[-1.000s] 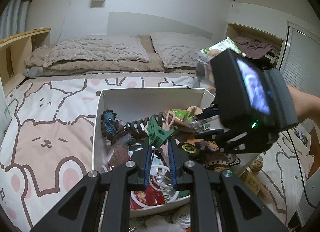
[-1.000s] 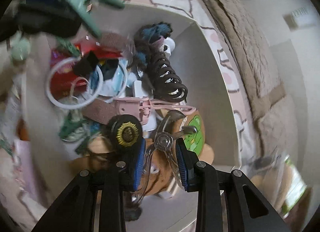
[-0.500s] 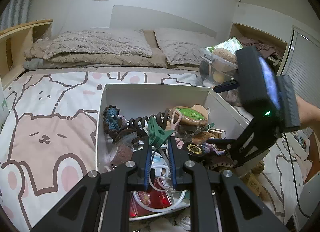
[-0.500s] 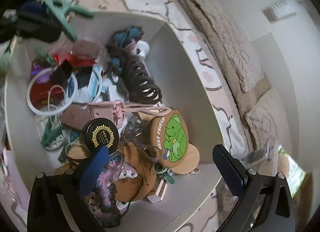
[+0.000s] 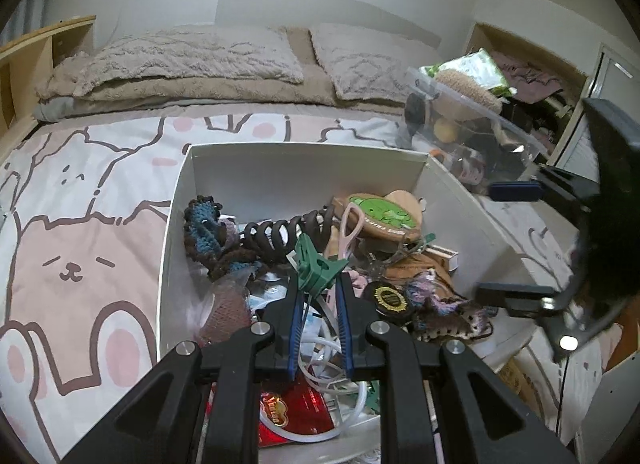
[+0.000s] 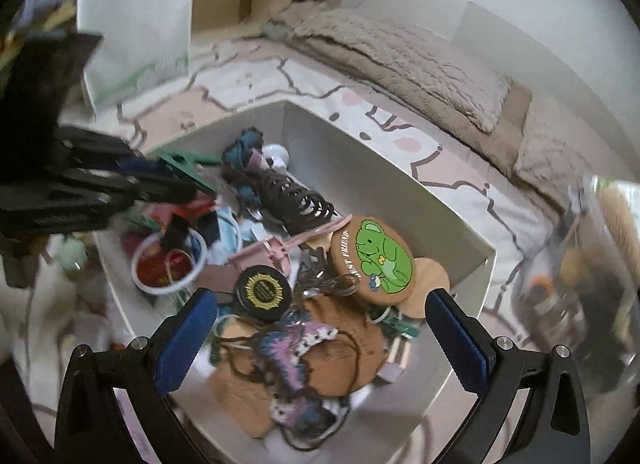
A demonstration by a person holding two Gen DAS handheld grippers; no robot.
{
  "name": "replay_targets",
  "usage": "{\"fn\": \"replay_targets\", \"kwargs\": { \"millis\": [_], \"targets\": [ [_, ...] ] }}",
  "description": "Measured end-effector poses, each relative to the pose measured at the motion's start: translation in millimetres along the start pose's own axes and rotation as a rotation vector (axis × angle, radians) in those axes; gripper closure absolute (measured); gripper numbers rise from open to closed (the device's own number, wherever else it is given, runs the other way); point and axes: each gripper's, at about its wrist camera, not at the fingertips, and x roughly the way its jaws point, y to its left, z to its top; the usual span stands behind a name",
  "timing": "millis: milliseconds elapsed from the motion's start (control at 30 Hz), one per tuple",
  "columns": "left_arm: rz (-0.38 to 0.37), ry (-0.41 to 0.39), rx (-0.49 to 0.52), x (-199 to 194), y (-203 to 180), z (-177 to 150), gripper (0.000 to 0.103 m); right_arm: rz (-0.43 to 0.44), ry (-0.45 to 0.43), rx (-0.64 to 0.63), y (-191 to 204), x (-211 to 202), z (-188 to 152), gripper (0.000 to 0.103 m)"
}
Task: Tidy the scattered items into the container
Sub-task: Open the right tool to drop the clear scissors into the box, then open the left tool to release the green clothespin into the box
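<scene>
A white box (image 5: 304, 168) sits on the bed, full of small items: a black spiral hair clip (image 5: 288, 230), a frog coaster (image 5: 380, 214), a black round tin (image 5: 387, 298), a crocheted piece (image 5: 204, 224). My left gripper (image 5: 317, 292) is shut on a green clothespin (image 5: 316, 264), held above the box's near half; it also shows in the right wrist view (image 6: 182, 168). My right gripper (image 6: 320, 328) is wide open and empty above the box's right side (image 6: 460, 232); it shows in the left wrist view (image 5: 516, 240).
The box rests on a bear-print bedspread (image 5: 80, 232). A clear plastic bin (image 5: 472, 120) of things stands just right of the box. Pillows (image 5: 192, 60) lie at the head of the bed. A white paper bag (image 6: 132, 20) stands beyond the box.
My right gripper opened wide, let go of the metal item into the box and pulled up and back to the right. My left gripper stayed shut on the clothespin, nearly still.
</scene>
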Motion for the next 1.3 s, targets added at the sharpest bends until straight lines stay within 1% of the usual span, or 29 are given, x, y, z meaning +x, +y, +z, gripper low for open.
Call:
{"fn": "replay_targets", "kwargs": {
  "millis": [200, 367, 533, 733, 767, 800, 867, 1100, 1300],
  "targets": [
    [0.015, 0.039, -0.006, 9.5, -2.5, 10.3, 0.087, 0.059, -0.058, 0.098, 0.9, -13.3, -12.7, 0.0],
    [0.036, 0.067, 0.003, 15.9, -6.7, 14.5, 0.087, 0.091, -0.074, 0.158, 3.5, -19.4, -18.0, 0.0],
    [0.043, 0.09, -0.005, 23.1, -7.4, 17.4, 0.087, 0.12, -0.102, 0.177, 7.7, -26.2, -19.9, 0.0],
    [0.088, 0.123, 0.048, 32.4, -14.0, 16.3, 0.086, 0.134, -0.109, 0.188, 11.5, -29.9, -21.1, 0.0],
    [0.108, 0.123, 0.064, 33.3, -15.4, 15.7, 0.073, 0.133, -0.109, 0.193, 11.5, -29.9, -21.2, 0.0],
    [0.13, 0.123, 0.079, 33.3, -16.5, 15.2, 0.056, 0.137, -0.109, 0.196, 11.7, -30.0, -21.5, 0.0],
    [0.164, 0.098, 0.105, 29.7, -19.8, 13.8, 0.038, 0.143, -0.111, 0.202, 12.0, -30.4, -21.9, 0.0],
    [0.15, 0.087, 0.11, 20.1, -23.2, 14.7, 0.038, 0.132, -0.106, 0.223, 10.9, -29.8, -24.8, 0.0],
    [0.144, 0.073, 0.089, 11.6, -24.9, 16.5, 0.038, 0.112, -0.11, 0.239, 8.3, -33.0, -25.6, 0.0]
  ]
}}
